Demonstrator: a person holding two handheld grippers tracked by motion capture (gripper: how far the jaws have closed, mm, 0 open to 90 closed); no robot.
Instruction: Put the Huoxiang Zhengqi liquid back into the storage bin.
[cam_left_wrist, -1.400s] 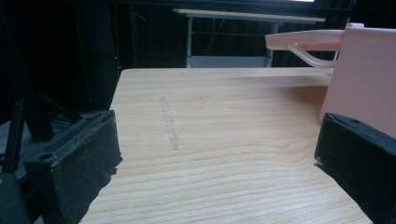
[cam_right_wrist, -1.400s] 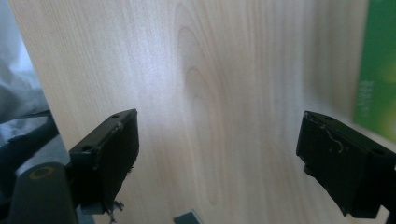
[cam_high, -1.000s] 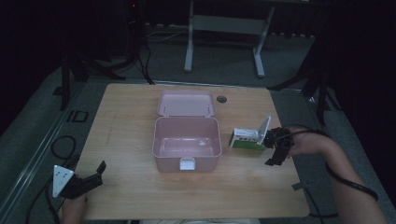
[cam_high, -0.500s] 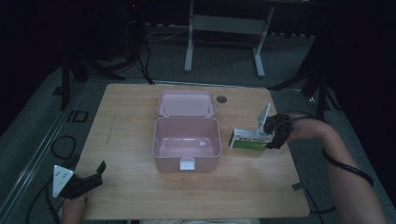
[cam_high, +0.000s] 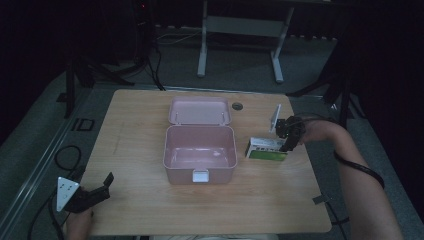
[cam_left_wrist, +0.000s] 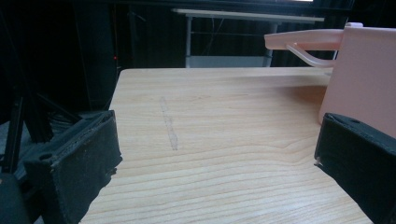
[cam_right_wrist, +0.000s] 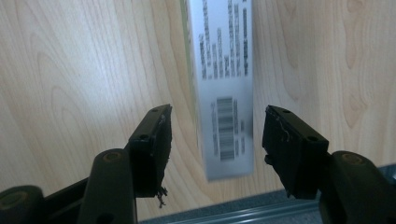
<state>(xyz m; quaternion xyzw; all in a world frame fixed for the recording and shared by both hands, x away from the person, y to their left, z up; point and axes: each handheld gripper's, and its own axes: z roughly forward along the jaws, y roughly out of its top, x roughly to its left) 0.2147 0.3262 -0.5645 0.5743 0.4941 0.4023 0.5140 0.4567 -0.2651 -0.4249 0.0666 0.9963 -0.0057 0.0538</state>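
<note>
right gripper (cam_right_wrist: 212, 140) wide astride the carton (cam_right_wrist: 226, 93), not gripping; left gripper (cam_left_wrist: 215, 177) wide, idle; pink box (cam_high: 200, 152) beside the carton stands open and empty.

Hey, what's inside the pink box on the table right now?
The pink box stands open, lid tipped back, and its visible floor is bare pink plastic. The strip just behind its near wall is hidden. The green and white carton lies outside on the table, under the right tool.

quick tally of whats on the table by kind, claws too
pink lunch box, lid open: 1
green and white carton: 1
small dark round disc: 1
claws: 2, left claw and right claw, both open
total: 5
</note>
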